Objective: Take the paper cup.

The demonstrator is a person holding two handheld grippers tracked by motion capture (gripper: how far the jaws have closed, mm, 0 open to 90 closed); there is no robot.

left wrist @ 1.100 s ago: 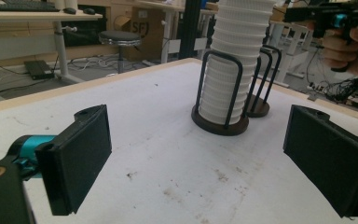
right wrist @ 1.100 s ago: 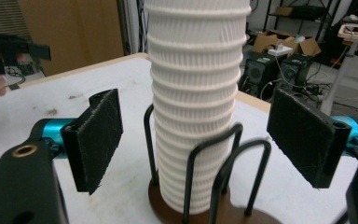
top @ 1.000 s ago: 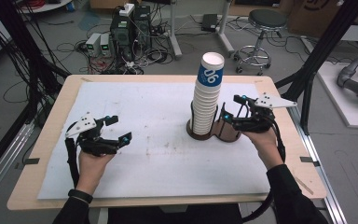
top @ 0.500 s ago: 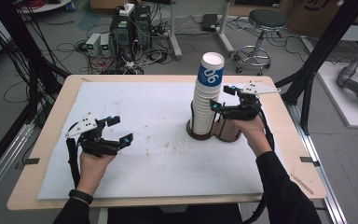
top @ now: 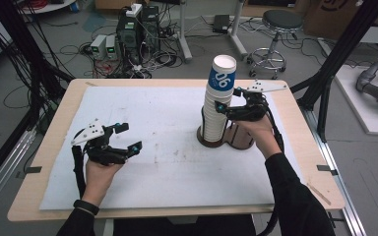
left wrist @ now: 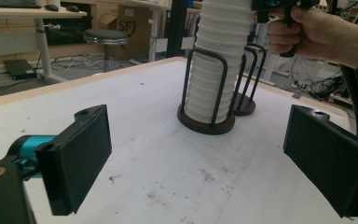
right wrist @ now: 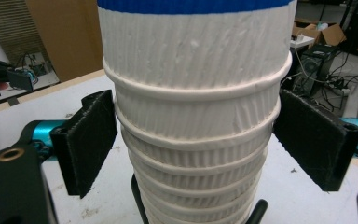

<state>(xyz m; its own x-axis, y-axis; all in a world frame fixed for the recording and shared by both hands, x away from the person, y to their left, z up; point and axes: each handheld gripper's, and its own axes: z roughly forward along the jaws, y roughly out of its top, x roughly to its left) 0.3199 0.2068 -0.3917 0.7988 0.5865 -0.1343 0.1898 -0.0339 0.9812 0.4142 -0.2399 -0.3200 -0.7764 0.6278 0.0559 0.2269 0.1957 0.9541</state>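
Note:
A tall stack of white ribbed paper cups (top: 215, 115), the top one banded blue (top: 223, 77), stands in a dark wire holder (top: 229, 141) right of the table's middle. My right gripper (top: 222, 107) reaches in from the right at the stack's upper part. Its jaws have just been opening and now straddle the cups (right wrist: 193, 121), one pad (right wrist: 86, 140) on each side, close against the walls without squeezing. My left gripper (top: 130, 136) rests low at the front left, open and empty (left wrist: 203, 163), facing the stack (left wrist: 212, 79) and its holder (left wrist: 205, 123).
A white sheet (top: 162, 147) covers the wooden table (top: 34, 196). The holder has a second, empty bay (left wrist: 244, 105) beside the cups. Behind the table are a stool (top: 275, 22), computer boxes (top: 135, 29) and cables; black frame posts (top: 334, 69) rise at the right.
My right gripper has moved left from beside the holder onto the stack, and its jaws now stand around the upper cups. The left gripper has stayed where it was.

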